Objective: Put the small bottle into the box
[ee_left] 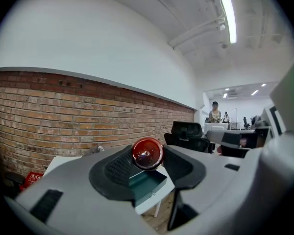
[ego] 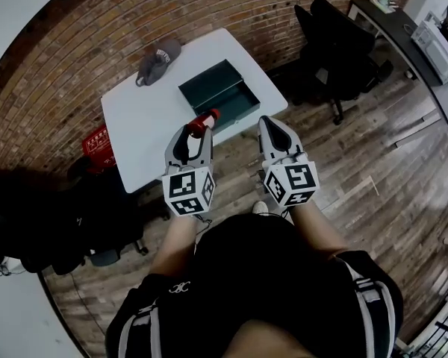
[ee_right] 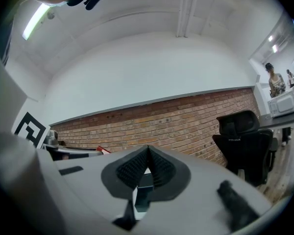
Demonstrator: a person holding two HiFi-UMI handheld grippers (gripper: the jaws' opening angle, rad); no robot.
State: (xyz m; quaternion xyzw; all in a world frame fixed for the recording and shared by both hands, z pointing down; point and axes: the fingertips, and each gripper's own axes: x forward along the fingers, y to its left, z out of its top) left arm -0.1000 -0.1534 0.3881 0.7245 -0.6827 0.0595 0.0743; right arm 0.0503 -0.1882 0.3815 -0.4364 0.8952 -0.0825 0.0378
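My left gripper (ego: 196, 129) is shut on the small bottle (ego: 202, 121), whose red cap (ee_left: 147, 153) pokes out between the black pads, facing the camera in the left gripper view. It hovers over the near edge of the white table (ego: 134, 125), just in front of the dark green open box (ego: 218, 92). The box (ee_left: 147, 186) shows below the cap in the left gripper view. My right gripper (ego: 269, 124) is beside the left one, at the table's near right corner, shut with nothing between its pads (ee_right: 132, 168).
A grey cap (ego: 158, 60) lies at the table's far side near the brick wall (ego: 97, 21). A black office chair (ego: 343, 51) stands to the right on the wooden floor. A red item (ego: 98, 146) and black bags (ego: 37, 215) sit left of the table.
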